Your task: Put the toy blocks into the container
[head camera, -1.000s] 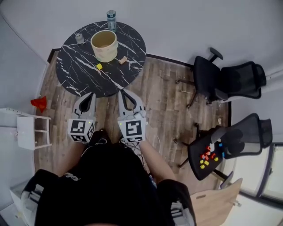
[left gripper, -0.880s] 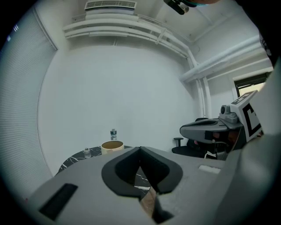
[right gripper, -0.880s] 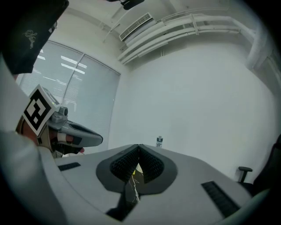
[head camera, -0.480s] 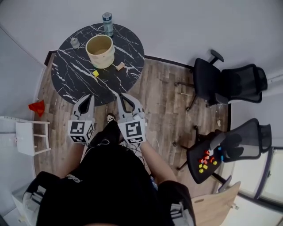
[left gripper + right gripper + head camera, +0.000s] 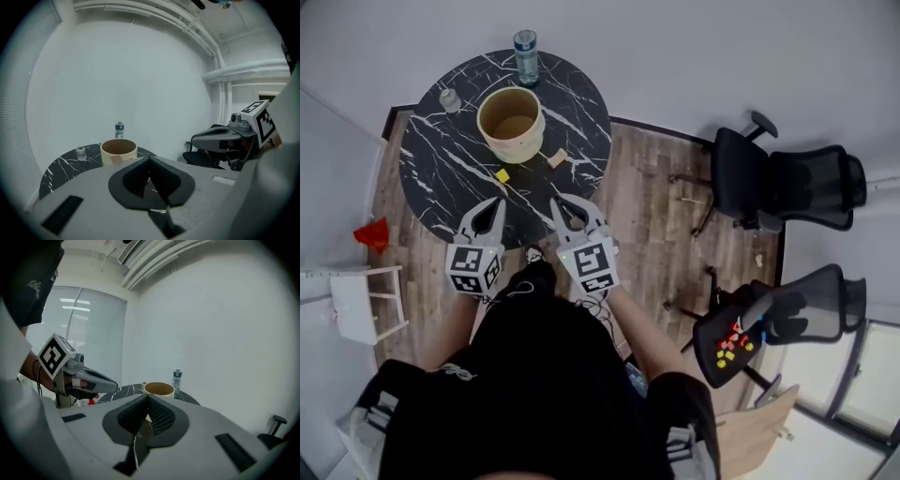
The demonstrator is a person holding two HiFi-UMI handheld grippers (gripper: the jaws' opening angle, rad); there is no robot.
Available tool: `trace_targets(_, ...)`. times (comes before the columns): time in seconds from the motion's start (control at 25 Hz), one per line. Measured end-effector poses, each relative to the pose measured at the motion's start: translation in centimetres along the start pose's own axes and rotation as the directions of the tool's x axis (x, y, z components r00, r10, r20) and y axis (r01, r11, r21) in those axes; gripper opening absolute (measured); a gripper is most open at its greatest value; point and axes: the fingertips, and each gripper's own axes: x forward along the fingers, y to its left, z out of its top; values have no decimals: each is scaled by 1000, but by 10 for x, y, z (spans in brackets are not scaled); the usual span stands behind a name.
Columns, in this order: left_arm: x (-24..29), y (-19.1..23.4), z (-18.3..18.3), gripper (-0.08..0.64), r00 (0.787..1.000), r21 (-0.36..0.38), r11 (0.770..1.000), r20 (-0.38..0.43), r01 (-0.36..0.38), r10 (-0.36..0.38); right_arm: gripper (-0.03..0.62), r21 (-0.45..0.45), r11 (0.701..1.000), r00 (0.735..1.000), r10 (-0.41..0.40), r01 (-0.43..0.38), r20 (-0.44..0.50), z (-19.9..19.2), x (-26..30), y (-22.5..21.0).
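A cream round container (image 5: 512, 123) stands on the black marble table (image 5: 450, 169); it also shows in the left gripper view as the container (image 5: 118, 152) and in the right gripper view as the container (image 5: 159, 390). A yellow block (image 5: 502, 175) and a tan wooden block (image 5: 556, 159) lie on the table in front of it. My left gripper (image 5: 494, 204) and right gripper (image 5: 559, 204) hover at the table's near edge, both shut with nothing between the jaws. In the gripper views the left gripper (image 5: 149, 160) and right gripper (image 5: 148, 397) point toward the container.
A water bottle (image 5: 525, 44) and a small jar (image 5: 448, 99) stand at the table's far side. Two black office chairs (image 5: 787, 183) stand to the right; one chair seat (image 5: 731, 342) carries several coloured blocks. A white stool (image 5: 358, 305) and a red object (image 5: 373, 234) are at the left.
The person has stepped toward the table; both grippers have come forward to its near edge, still shut. The table's objects have not moved.
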Motion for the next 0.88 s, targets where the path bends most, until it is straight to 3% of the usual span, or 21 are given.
trace_targets(0.4, 66, 77, -25, 0, 992, -54, 998, -121, 11, -18, -3, 31, 999, 983, 36, -31, -179, -30, 89, -36)
trace_targets(0.56, 84, 86, -40, 0, 984, -114, 993, -175, 8, -28, -3, 71, 997, 956, 57, -38, -287, -56, 110, -52)
trace_targets(0.88, 122, 89, -67, 0, 962, -149, 987, -271, -66, 23, -3, 38, 993, 888, 118, -113, -445, -111, 151, -92)
